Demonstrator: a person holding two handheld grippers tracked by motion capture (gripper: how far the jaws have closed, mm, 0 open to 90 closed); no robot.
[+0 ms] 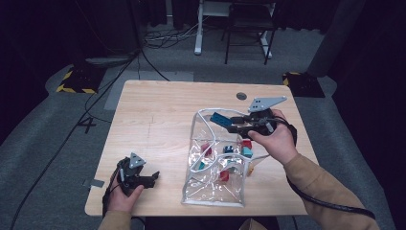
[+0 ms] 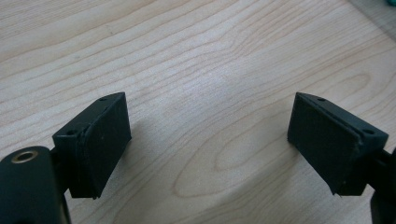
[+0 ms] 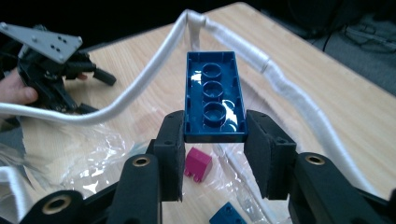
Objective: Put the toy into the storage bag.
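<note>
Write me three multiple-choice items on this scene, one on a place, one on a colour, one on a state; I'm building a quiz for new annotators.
1. Where is the blue brick?
A. Between the right gripper's jaws, over the clear bag's opening
B. On bare table by the left gripper
C. On the floor

2. What colour is the small block seen below the held brick?
A. Yellow
B. Magenta
C. White

3. How do the left gripper's jaws stand?
A. Shut on a brick
B. Shut on the bag's rim
C. Open, nothing between them

Answers: 1 A, the pads press the brick's sides above the bag; 2 B, it shows magenta in the right gripper view; 3 C, only wooden table lies between the pads.
</note>
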